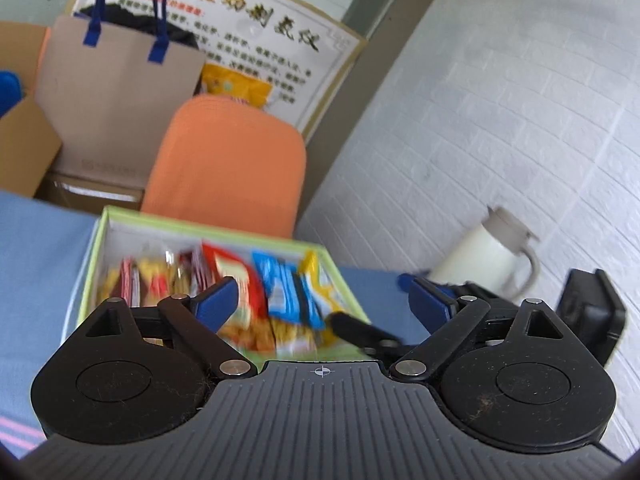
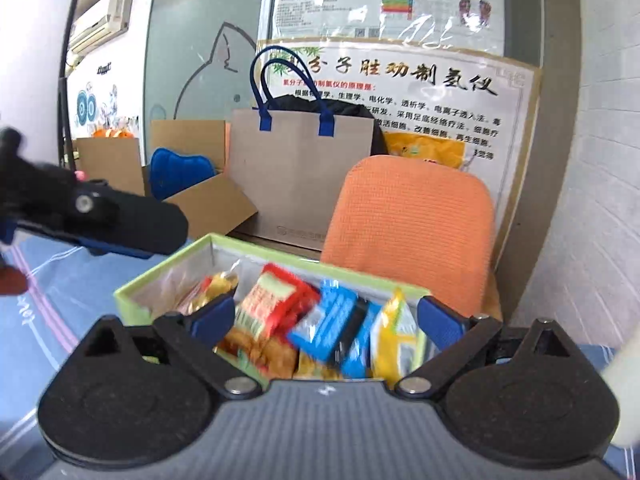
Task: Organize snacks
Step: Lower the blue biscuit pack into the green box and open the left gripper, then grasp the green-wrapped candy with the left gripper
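A green-rimmed box (image 1: 120, 216) stands on the blue cloth, filled with several snack packets: red (image 1: 236, 276), blue (image 1: 280, 288) and yellow (image 1: 320, 284) ones. The box (image 2: 132, 294) also shows in the right wrist view, with red (image 2: 276, 296), blue (image 2: 332, 324) and yellow (image 2: 394, 336) packets. My left gripper (image 1: 322, 300) is open and empty, hovering just before the box. My right gripper (image 2: 326, 320) is open and empty above the box's near side. The left gripper's finger shows in the right wrist view (image 2: 120, 220), left of the box.
An orange chair back (image 1: 228, 160) stands behind the box. A paper bag with blue handles (image 1: 116, 80) and cardboard boxes (image 1: 20, 144) sit behind. A white kettle (image 1: 488, 256) and a black device (image 1: 592, 312) are to the right by the wall. A poster (image 2: 420, 96) leans behind.
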`<state>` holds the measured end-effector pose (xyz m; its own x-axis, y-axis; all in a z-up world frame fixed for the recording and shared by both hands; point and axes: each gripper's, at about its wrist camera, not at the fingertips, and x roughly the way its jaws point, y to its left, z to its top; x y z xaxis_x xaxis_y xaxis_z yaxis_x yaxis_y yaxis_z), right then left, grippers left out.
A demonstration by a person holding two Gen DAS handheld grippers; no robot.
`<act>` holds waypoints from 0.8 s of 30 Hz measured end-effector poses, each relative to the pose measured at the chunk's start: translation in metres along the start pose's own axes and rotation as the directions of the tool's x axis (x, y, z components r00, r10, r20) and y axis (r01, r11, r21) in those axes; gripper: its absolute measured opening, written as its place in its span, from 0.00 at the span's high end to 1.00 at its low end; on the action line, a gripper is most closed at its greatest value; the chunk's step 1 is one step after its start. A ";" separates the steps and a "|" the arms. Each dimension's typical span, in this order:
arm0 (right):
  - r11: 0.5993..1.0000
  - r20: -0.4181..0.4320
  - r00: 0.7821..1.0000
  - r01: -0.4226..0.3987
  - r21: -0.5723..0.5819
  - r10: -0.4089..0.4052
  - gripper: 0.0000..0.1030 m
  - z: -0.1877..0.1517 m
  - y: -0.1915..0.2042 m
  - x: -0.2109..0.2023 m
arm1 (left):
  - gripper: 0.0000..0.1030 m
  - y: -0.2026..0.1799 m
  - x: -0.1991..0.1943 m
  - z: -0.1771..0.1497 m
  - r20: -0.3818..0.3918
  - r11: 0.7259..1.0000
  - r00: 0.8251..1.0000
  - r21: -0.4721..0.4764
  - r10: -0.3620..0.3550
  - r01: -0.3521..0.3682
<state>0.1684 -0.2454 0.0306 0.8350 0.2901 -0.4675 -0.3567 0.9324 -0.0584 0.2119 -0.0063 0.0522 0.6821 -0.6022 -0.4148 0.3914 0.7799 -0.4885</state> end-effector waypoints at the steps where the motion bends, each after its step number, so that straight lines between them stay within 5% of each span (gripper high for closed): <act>1: 1.000 -0.021 1.000 -0.009 0.016 0.009 0.05 -0.015 -0.002 0.001 | 0.20 0.000 0.001 -0.007 -0.028 1.000 1.000 0.000 -0.006 0.006; 6: 0.989 -0.122 0.992 -0.001 0.146 0.019 0.05 -0.087 -0.018 0.015 | 0.23 -0.001 0.040 -0.046 -0.196 0.999 0.980 -0.028 0.031 -0.037; 10: 0.964 -0.086 0.995 -0.018 0.264 0.042 0.05 -0.112 -0.033 0.009 | 0.28 -0.009 0.080 -0.066 -0.302 0.993 0.947 -0.009 0.107 -0.115; 16: 0.928 -0.026 0.998 -0.046 0.368 0.060 0.05 -0.109 -0.056 0.002 | 0.64 -0.015 0.117 -0.079 -0.330 0.963 0.905 0.080 0.269 -0.257; 18: 0.920 -0.023 0.998 -0.041 0.391 0.054 0.05 -0.113 -0.059 -0.001 | 0.99 -0.013 0.121 -0.083 -0.341 0.961 0.898 0.076 0.277 -0.267; 24: 0.902 -0.038 0.998 -0.029 0.431 0.050 0.05 -0.124 -0.055 -0.012 | 0.99 -0.015 0.089 -0.106 -0.375 0.961 0.885 0.113 0.278 -0.254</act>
<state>0.1264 -0.3266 -0.0701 0.7997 0.3278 -0.5031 -0.1647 0.9255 0.3411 0.2008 -0.0900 -0.0588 0.4807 -0.3802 -0.7902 0.2724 0.9213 -0.2776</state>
